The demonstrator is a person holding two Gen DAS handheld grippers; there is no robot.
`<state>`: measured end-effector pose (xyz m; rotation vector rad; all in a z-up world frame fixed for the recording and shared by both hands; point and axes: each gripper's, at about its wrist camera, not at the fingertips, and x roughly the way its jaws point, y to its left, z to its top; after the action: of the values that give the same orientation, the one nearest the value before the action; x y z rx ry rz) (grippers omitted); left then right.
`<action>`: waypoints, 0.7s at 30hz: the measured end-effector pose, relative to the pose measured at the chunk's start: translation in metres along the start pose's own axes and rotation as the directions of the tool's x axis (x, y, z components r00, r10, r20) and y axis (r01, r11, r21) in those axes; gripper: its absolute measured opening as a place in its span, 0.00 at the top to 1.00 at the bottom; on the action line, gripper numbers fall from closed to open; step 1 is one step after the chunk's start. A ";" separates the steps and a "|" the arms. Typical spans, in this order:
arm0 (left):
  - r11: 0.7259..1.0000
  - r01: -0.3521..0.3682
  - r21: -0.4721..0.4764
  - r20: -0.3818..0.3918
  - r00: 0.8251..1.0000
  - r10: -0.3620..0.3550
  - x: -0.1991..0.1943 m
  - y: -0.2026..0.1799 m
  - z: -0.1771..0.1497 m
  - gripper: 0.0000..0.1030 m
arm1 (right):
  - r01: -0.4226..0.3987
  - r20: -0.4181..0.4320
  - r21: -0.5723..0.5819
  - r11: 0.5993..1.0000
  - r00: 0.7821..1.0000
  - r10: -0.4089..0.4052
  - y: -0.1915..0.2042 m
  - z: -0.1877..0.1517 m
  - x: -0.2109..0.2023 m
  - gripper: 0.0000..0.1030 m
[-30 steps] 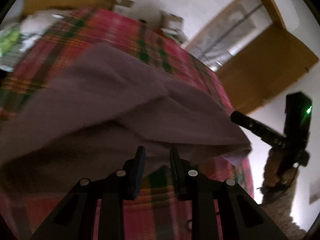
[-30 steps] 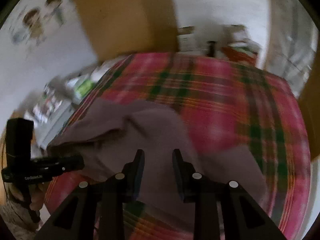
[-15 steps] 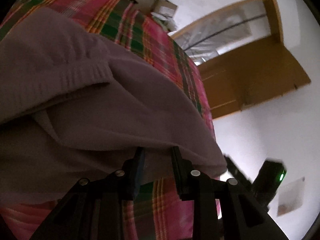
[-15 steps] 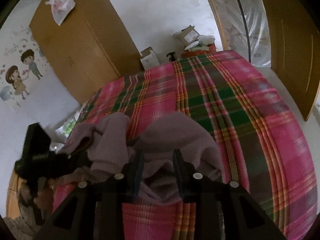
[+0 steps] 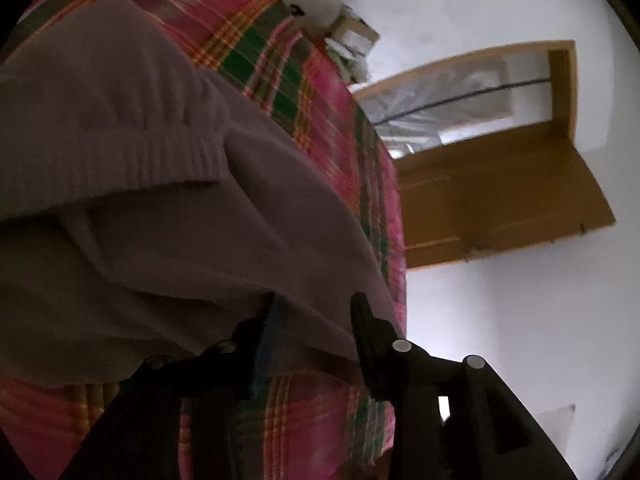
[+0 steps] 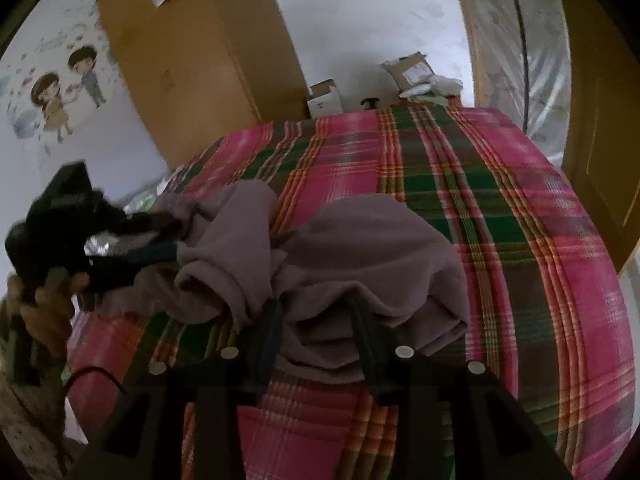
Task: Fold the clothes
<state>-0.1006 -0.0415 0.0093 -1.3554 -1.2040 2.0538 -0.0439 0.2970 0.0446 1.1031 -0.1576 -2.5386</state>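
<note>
On pink-green plaid bedspread [image 6: 500, 216], crumpled mauve fleece garment [image 6: 360, 256] w/ ribbed cuff [image 5: 152, 160], left gripper [image 5: 314, 312] w/ fabric edge between its 2 fingers, grip unclear, right gripper [image 6: 316, 320] likewise, can't tell if clenched, wooden door [image 5: 500, 196] behind.
</note>
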 end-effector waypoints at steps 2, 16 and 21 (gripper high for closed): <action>1.000 -0.011 0.008 -0.003 1.000 0.011 0.003 -0.003 0.001 0.59 | 0.015 -0.003 -0.042 0.999 1.000 -0.015 0.007 -0.004 0.001 0.63; 0.992 -0.063 -0.106 -0.098 0.994 0.052 0.026 0.015 0.001 0.59 | -0.186 -0.026 0.317 0.930 0.979 0.204 -0.046 -0.009 0.025 0.63; 0.988 -0.062 -0.143 -0.094 0.994 0.049 0.032 0.021 0.004 0.61 | -0.221 0.003 0.419 0.880 0.970 0.243 -0.059 -0.002 0.036 0.65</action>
<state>-0.1158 -0.0319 -0.0245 -1.5483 -1.3125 1.9505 -0.0825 0.3386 0.0043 1.2109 -0.8043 -2.3124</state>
